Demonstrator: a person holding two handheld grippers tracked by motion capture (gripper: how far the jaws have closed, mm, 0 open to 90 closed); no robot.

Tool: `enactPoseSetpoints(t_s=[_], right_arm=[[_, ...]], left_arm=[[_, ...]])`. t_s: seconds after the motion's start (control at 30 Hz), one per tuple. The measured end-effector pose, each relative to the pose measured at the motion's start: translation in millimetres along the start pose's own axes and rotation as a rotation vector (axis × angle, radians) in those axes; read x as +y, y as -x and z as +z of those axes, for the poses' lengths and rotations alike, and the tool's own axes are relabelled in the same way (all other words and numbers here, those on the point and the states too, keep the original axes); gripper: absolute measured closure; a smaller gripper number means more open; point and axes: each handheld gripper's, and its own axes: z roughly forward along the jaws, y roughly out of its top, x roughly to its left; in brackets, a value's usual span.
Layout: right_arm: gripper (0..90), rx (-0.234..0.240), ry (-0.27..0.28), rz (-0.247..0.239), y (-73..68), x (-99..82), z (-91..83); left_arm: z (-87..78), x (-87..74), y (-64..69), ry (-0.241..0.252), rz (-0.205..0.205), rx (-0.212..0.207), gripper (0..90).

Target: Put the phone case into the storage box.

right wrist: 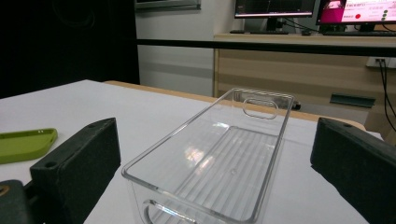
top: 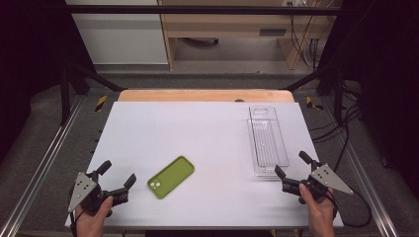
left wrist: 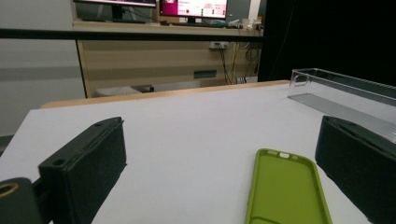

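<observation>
From the high view I have my left gripper [top: 117, 180] at the near left corner of the white table top [top: 207, 133], jaws spread wide with nothing between them, and my right gripper [top: 292, 165] at the near right, equally wide and holding nothing. The lime-green soft phone case [top: 171, 177] lies flat, camera cut-out toward me, just right of the left gripper. The clear ribbed plastic tray [top: 267, 141] sits lengthwise on the right side, its near end just in front of the right gripper.

The left gripper view adds the phone case [left wrist: 286, 189] close up between the jaws' lines, though its near end is cut off by the frame edge, and the tray [left wrist: 341, 88] beyond it. The right gripper view shows the tray [right wrist: 219, 158] with handle slots in both end walls; its near wall is cropped. The case [right wrist: 25, 143] there is a sliver at the left edge, probably still clear of the jaw.
</observation>
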Motion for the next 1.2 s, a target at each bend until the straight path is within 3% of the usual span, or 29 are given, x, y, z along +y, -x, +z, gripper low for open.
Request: enactPoseSetpoints(t_s=[0.37,0.5,0.67,0.83,1.2], right_arm=[[1.8,-0.027,-0.015,0.003,2.9,-3.0,-7.3],[1.8,-0.030,-0.016,0.007,3.3,-3.0,-8.3],[1.8,-0.026,-0.022,0.012,3.8,-3.8,-8.1],[1.8,-0.029,-0.026,0.018,4.3,-4.5,-8.3],[1.8,-0.030,-0.042,0.018,4.2,-5.4,-8.7]], left_arm=[[5.0,-0.6,11.7,-0.080,0.014,-0.026,1.7],[5.6,7.5,15.6,-0.091,0.028,-0.036,1.7],[9.6,20.5,16.3,-0.148,0.079,-0.050,1.8],[14.1,32.2,15.5,-0.184,0.102,-0.067,1.7],[28.5,34.9,16.8,-0.268,0.122,-0.089,2.2]])
